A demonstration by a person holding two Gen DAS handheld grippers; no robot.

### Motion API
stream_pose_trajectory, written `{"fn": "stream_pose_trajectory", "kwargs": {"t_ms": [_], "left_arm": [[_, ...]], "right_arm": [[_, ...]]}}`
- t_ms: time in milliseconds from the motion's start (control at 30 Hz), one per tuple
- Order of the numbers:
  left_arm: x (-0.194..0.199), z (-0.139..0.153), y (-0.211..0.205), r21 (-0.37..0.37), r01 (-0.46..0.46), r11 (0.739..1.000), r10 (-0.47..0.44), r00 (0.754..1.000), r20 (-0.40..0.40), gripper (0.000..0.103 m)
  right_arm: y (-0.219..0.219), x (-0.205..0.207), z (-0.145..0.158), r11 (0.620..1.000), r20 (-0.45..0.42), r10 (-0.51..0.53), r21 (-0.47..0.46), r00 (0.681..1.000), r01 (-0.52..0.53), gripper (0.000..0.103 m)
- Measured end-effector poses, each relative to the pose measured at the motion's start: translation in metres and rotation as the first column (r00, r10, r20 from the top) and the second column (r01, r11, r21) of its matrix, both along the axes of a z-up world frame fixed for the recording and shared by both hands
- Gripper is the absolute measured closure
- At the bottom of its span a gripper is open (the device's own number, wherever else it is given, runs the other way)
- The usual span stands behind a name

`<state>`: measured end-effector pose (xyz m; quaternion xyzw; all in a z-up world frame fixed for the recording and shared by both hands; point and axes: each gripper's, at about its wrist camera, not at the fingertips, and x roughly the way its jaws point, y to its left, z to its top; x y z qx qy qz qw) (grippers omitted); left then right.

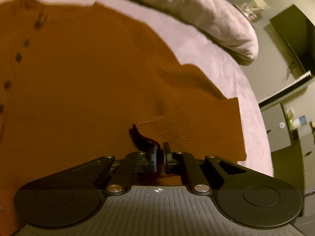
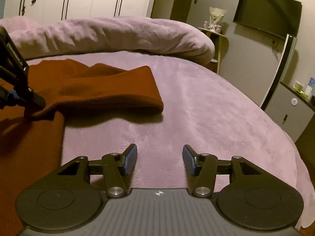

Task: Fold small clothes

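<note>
In the left wrist view, the rust-orange buttoned top [image 1: 78, 82] lay spread across the lilac bedcover [image 1: 242, 90], filling most of the frame ahead of and under the left gripper [image 1: 159, 158]. Its row of dark buttons [image 1: 18, 57] ran up the far left, and the ribbed sleeve [image 1: 206, 122] stretched out to the right, its cuff edge close to the bed's rim. The left gripper's pads were pressed nearly together, clenched on a pinch of the knit fabric where the sleeve meets the body. Beyond the top lay a rolled duvet [image 1: 216, 19].

In the right wrist view, the top [image 2: 102, 90] sat ahead and to the left of the right gripper [image 2: 159, 159], well apart from it. The left gripper [image 2: 34, 106] came in from the left edge, its tip nipping the cloth so that a fold rose off the bed. The right gripper's fingers [image 2: 130, 161] stood wide apart, released and holding nothing, over bare bedcover [image 2: 216, 108]. Open cover extended to the right as far as the bed's curved edge, with the duvet [image 2: 118, 35] bounding the far side.
</note>
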<state>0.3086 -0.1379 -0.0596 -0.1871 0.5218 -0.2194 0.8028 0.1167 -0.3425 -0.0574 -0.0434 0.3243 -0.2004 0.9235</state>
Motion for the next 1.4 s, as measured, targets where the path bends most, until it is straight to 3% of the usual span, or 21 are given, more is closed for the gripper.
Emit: {"fn": "stream_pose_trajectory", "kwargs": {"t_ms": [133,300,400,533,667,967,1233,1300,1400], "left_arm": [[0.003,0.022,0.026,-0.020,-0.031,0.999,0.032,0.998,0.057,0.096],[0.012,0.052,0.092,0.071,-0.148,0.986,0.133,0.974,0.184,0.097],[0.016,0.052,0.137,0.167,-0.244,0.955,0.206,0.954,0.219,0.097],[0.019,0.037,0.184,0.301,-0.333,0.893,0.265,0.932,0.245,0.097],[0.017,0.026,0.212,0.366,-0.387,0.846,0.303,0.915,0.265,0.097],[0.027,0.025,0.237,0.309,-0.431,0.848,0.351,0.893,0.283,0.097],[0.023,0.053,0.248,0.172,-0.488,0.856,0.379,0.817,0.434,0.097],[0.022,0.054,0.252,0.167,-0.506,0.846,0.385,0.797,0.465,0.097],[0.027,0.044,0.263,0.202,-0.530,0.824,0.409,0.802,0.436,0.097]], "right_arm": [[-0.001,0.005,0.003,1.000,-0.015,-0.015,-0.007,1.000,0.015,0.046],[0.006,0.008,0.014,1.000,0.000,-0.006,0.004,1.000,0.006,0.045],[0.019,0.011,0.022,0.999,0.039,0.048,0.015,0.998,-0.049,0.043],[0.039,0.021,0.028,0.990,0.056,0.137,0.032,0.989,-0.139,0.042],[0.062,0.041,0.031,0.976,0.066,0.216,0.026,0.974,-0.218,0.042],[0.105,0.106,0.013,0.941,0.001,0.336,-0.045,0.942,-0.336,0.042],[0.116,0.127,-0.002,0.935,-0.035,0.333,-0.115,0.942,-0.335,0.043],[0.117,0.129,-0.003,0.940,-0.030,0.316,-0.123,0.948,-0.317,0.043],[0.114,0.131,-0.007,0.945,-0.026,0.293,-0.142,0.956,-0.294,0.044]]}}
